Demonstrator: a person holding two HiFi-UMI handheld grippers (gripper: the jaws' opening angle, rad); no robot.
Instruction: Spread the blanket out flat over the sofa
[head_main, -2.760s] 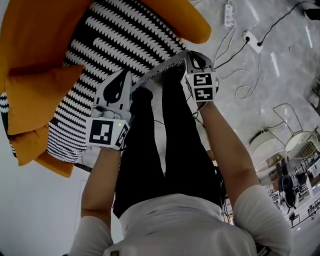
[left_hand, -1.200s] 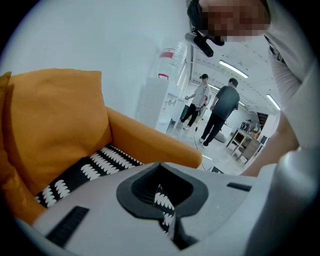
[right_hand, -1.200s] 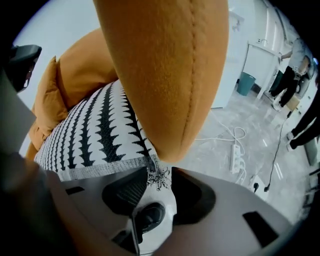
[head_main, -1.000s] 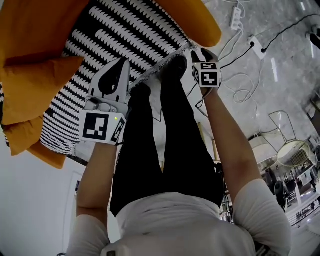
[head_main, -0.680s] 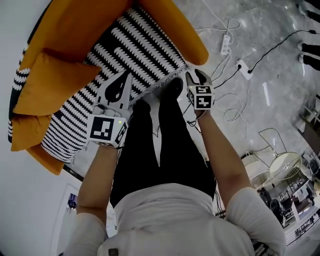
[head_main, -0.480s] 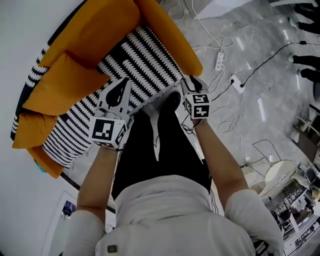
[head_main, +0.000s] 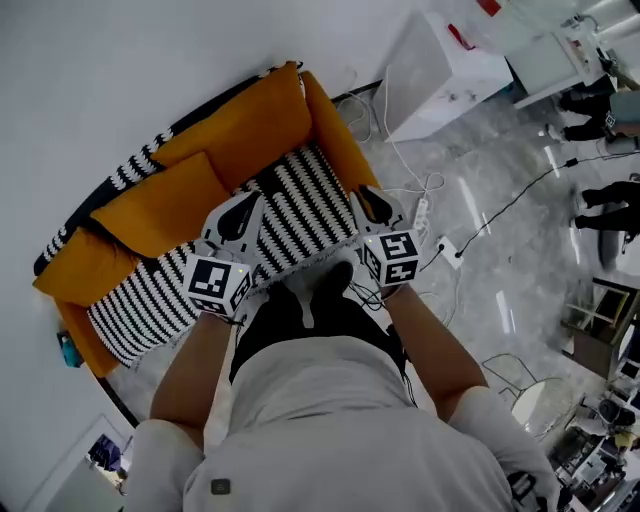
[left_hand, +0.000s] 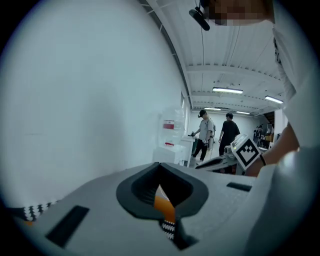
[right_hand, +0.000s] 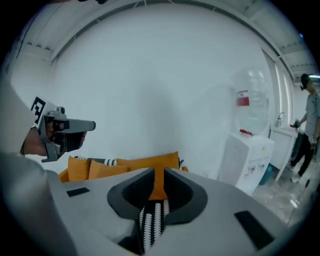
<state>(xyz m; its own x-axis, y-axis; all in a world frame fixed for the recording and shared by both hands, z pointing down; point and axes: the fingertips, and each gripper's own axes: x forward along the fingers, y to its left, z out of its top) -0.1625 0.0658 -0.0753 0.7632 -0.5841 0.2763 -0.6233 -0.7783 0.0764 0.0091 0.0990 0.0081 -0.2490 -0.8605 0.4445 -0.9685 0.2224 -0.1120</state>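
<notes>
A black-and-white zigzag blanket (head_main: 300, 205) lies over the seat of the orange sofa (head_main: 240, 130), and its front edge hangs near the person's legs. Both grippers hover side by side above that front edge. My left gripper (head_main: 237, 205) has its jaws together with nothing in them. My right gripper (head_main: 366, 197) is closing, with a thin slit left between the jaws and nothing in it. Through that slit in the right gripper view I see the blanket (right_hand: 150, 220) and sofa back (right_hand: 157, 187) some way off. The left gripper (right_hand: 65, 131) shows at that view's left.
An orange cushion (head_main: 170, 205) leans on the sofa back at the left. A white cabinet (head_main: 440, 65) stands right of the sofa. Power strips and cables (head_main: 440, 245) lie on the grey floor. People stand far off at the right (head_main: 600, 110).
The head view has risen and pulled back, so the whole sofa shows. Both grippers have come up off the blanket's front edge, which stays on the seat.
</notes>
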